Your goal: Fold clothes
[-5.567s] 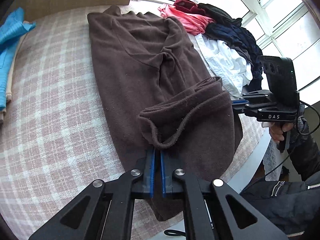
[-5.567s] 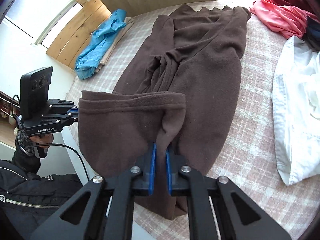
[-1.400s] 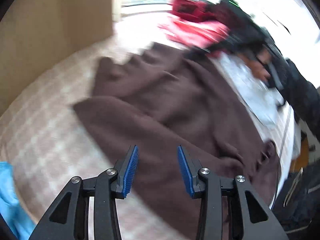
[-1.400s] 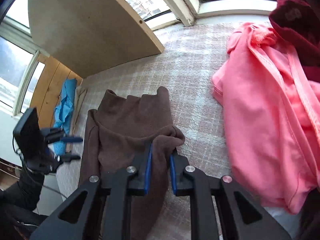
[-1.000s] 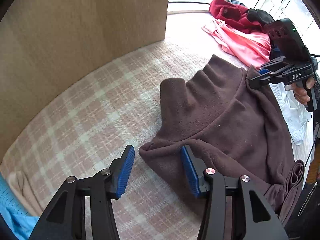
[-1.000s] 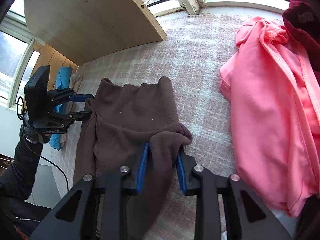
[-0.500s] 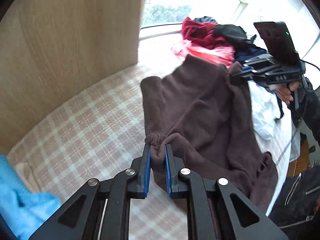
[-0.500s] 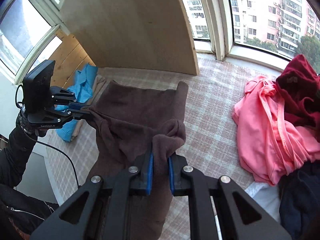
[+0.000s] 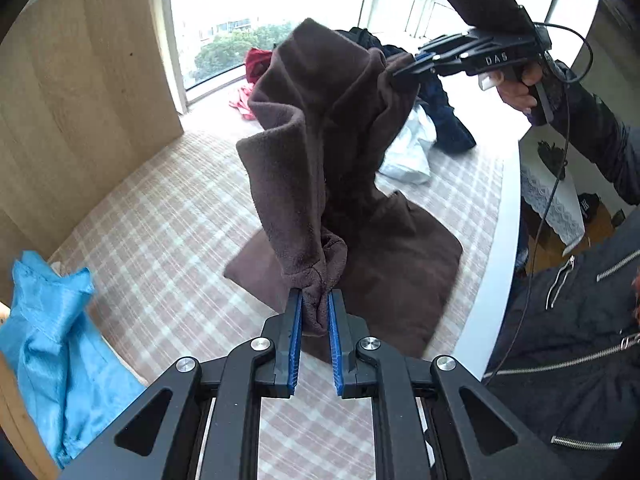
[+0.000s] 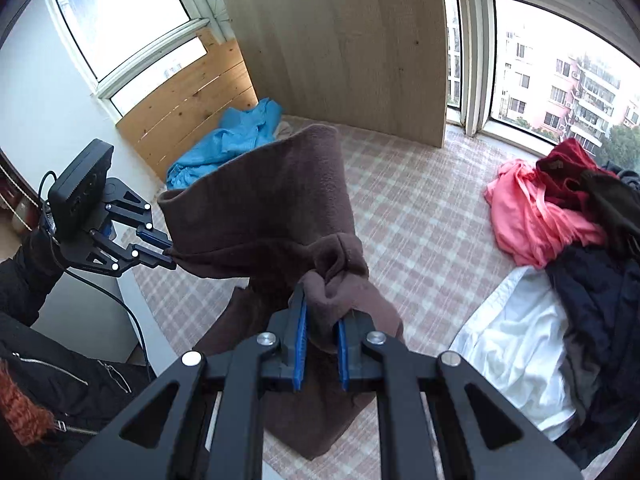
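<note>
Checked pink-and-white bedding is spread over a bed set in a window bay, with a pale wooden panel standing at its far side. Listed on it: a brown fleece garment, part lifted and part resting; a crumpled blue garment at one edge; a mixed heap of unfolded clothes in pink, dark red, white and navy at the other. The brown garment is held up by two corners so that, by judgement, its upper portion can be carried over the lower portion, which lies flat on the bedding, to make a fold. Left tool: blue pads nearly closed, a bunched corner of fleece clamped between them; its jaws have just been closing onto that cloth. Right tool: likewise clenched on a gathered corner, jaws having just tightened on it; in the left wrist view it is seen raised, with the fleece hanging from its tips. Between the two tools the cloth sags in a loose drape. A dark zipped jacket is worn by the person.
</note>
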Demonstrator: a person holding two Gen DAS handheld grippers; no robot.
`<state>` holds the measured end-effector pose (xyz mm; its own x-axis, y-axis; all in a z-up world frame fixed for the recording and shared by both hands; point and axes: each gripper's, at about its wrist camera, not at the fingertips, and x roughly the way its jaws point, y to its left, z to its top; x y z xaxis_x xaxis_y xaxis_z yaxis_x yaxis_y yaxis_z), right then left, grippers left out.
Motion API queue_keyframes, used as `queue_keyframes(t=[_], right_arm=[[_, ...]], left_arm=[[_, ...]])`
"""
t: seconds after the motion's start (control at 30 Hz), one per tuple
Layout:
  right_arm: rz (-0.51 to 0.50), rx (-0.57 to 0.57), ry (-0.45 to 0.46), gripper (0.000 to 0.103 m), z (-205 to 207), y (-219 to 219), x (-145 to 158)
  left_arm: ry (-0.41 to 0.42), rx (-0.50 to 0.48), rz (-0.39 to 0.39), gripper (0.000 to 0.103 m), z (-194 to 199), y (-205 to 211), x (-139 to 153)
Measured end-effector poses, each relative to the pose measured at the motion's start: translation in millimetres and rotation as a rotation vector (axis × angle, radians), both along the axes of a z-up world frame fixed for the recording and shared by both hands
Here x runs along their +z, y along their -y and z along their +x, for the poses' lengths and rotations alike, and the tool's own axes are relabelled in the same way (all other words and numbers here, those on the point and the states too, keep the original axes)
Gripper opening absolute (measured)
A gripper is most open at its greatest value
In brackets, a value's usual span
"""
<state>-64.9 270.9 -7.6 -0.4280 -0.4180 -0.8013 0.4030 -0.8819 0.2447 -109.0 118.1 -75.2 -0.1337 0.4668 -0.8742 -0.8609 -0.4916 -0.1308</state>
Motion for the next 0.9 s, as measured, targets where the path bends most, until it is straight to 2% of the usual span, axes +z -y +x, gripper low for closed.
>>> queue_keyframes(t=[0.13,0.2,0.3,0.37,0.43,0.53,0.63,0.77,0.9], right_arm=[[0.044,-0.003,-0.009,0.013,42.5,7.4,-50.3],[0.107,0.027,-0.029,0.013,62.8,16.2,-79.7],[0.247,0.055,-0.038,0.015,88.8,27.7,-112.1],[0.341,0.069,-0.044,0.016,104.7,33.7,-127.6],[0.377,0.065,-0.050,0.019,113.3,29.6,-122.9],[0.375,0.012,-0.025,0.021,113.3,14.3,-116.0],[0.314,-0.006,0.002,0.021,110.9,6.6,-107.8],[0.322,0.008,-0.053,0.021,126.4,19.2,-88.9],[0.348,0.071,-0.101,0.036,138.3,38.6,-78.6]], left_arm=[[0.036,-0.016,-0.045,0.009,36.8,1.4,-44.5],[0.039,-0.040,-0.077,0.009,51.0,-3.5,-67.1],[0.108,-0.051,-0.120,0.009,63.9,-6.7,-94.8],[0.131,-0.040,-0.135,0.006,72.6,1.5,-97.7],[0.116,-0.006,-0.099,0.009,71.6,10.5,-84.2],[0.014,0.026,-0.046,0.007,68.9,19.6,-54.7],[-0.032,-0.039,-0.040,0.015,60.5,0.5,-44.6],[-0.134,-0.207,-0.139,0.019,71.4,-33.3,-51.4],[-0.175,-0.306,-0.176,0.026,74.6,-53.4,-60.1]])
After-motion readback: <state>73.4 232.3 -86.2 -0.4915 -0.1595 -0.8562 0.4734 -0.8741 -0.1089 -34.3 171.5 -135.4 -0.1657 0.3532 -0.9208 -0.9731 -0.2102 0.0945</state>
